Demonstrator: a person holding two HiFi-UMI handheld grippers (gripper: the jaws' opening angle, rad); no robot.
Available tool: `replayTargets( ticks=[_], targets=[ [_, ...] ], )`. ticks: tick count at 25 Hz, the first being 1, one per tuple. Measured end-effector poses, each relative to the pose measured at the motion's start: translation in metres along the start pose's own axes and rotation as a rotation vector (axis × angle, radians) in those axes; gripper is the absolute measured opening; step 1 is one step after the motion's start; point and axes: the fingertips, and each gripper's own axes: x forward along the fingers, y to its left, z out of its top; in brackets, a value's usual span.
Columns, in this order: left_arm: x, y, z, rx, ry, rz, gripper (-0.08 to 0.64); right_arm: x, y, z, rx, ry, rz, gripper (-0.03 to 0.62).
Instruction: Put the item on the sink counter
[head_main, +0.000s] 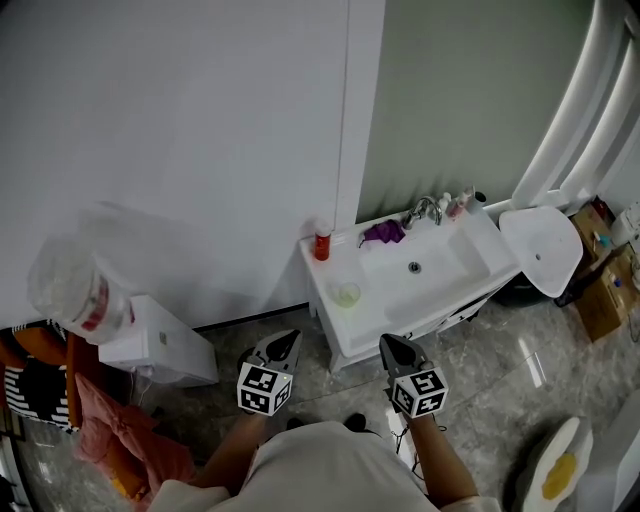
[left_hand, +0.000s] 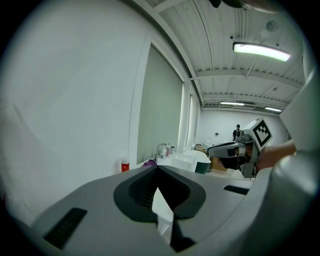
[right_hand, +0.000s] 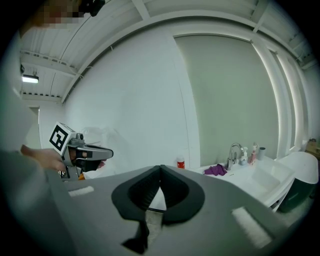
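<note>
Short of the sink counter (head_main: 334, 322), our left gripper (head_main: 285, 344) and right gripper (head_main: 398, 350) were both pinched shut on nothing, the item nowhere we could tell, so a closed-jawed reach risked toppling the red bottle (head_main: 322, 243) on that counter.

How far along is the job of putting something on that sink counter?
Done: a red bottle, purple cloth and clear cup already sit on the sink counter; who put them there is not shown. In hand: nothing. The left gripper and right gripper are both shut and empty, short of the counter. Left: probably picking up an item and setting it down.
</note>
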Motion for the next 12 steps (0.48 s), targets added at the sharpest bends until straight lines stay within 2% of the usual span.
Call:
replayTargets(
  ticks=[7, 12],
  targets=[
    [-0.0045, -0.0023, 0.0031, 0.003, 0.001, 0.001, 0.008, -0.0074, 0.0063, 0.0050, -0.048, 0.013, 0.019, 0.010],
    [-0.0085, -0.0027, 0.0011, -0.006, -0.001, 0.002, 0.008, -0.0089, 0.0064, 0.0069, -0.047, 0.010, 0.019, 0.011]
  ],
)
